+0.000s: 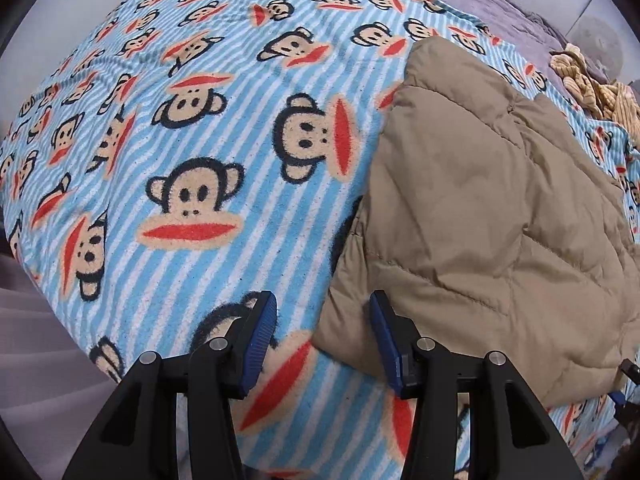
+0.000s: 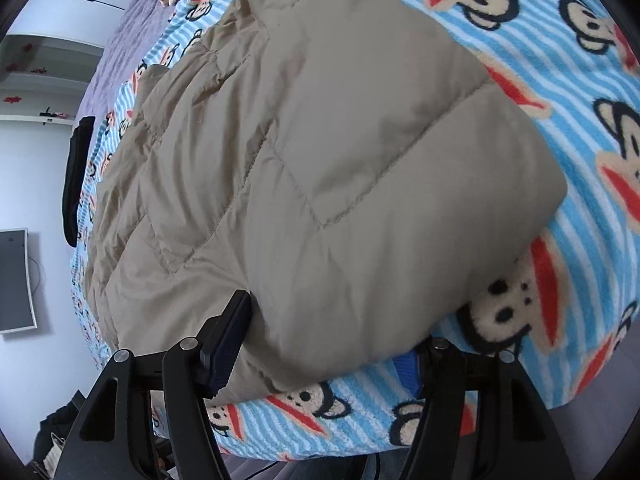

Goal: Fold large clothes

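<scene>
Jacket point(image 2: 320, 160) lies folded on monkey blanket point(image 1: 160, 160), both claws open.

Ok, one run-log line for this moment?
task: fold clothes | item: tan quilted puffer jacket folded on striped monkey-print blanket | left tool: open, empty | right tool: open, straddling jacket edge

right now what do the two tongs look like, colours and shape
Both are alike. The left tongs have black plastic linkage arms with triangular cut-outs and round silver pivot pins. Their two fingers carry flat, ribbed blue pads. The right tongs have the same black arms and silver pins; one pad looks dark navy in shade, the other shows bright blue. No cables, markings, hands or sleeves show.
</scene>
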`<state>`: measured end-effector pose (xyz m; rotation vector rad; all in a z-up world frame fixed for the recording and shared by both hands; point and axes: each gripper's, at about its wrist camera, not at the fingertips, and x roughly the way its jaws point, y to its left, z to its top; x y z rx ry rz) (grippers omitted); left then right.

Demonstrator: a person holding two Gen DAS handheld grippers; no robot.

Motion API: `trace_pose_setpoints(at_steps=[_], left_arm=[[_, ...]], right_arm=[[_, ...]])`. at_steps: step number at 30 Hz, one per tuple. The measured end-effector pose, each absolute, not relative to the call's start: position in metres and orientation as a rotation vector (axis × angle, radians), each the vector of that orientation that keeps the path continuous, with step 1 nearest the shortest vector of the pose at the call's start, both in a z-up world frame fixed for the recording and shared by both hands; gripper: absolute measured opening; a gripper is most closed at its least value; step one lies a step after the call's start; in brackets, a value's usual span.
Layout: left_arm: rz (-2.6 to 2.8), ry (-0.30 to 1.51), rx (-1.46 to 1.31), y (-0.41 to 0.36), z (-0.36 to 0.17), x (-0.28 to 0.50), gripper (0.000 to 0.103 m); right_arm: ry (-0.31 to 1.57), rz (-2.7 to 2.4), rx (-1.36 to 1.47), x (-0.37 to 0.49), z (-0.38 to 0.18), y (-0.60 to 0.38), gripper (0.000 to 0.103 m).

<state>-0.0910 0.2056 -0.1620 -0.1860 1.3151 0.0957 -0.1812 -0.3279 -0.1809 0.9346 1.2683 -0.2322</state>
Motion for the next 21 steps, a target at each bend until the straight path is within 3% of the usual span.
trace_pose_setpoints(at_steps=[14, 15, 16, 17, 18, 21], left_arm=[[-0.04, 1.332, -0.117, 0.18, -0.126, -0.114, 0.05], [-0.046, 1.332, -0.115, 0.179, -0.125, -0.115, 0.054], [-0.051, 1.333, -0.112, 0.178, -0.124, -0.116, 0.077], [-0.05, 1.328, -0.109, 0.177, -0.122, -0.117, 0.087], [-0.049, 1.312, -0.103, 0.176, -0.119, -0.119, 0.092], [-0.075, 1.311, -0.076, 0.172, -0.113, -0.121, 0.092]], right_arm=[[1.282, -0.109, 0.865, -0.184, -0.156, -0.26, 0.07], [1.285, -0.1, 0.861, -0.183, -0.155, -0.255, 0.07], [1.287, -0.094, 0.859, -0.182, -0.154, -0.252, 0.07], [1.287, -0.091, 0.857, -0.182, -0.153, -0.249, 0.07], [1.287, -0.087, 0.856, -0.183, -0.151, -0.246, 0.071], [1.284, -0.081, 0.847, -0.193, -0.144, -0.244, 0.075]])
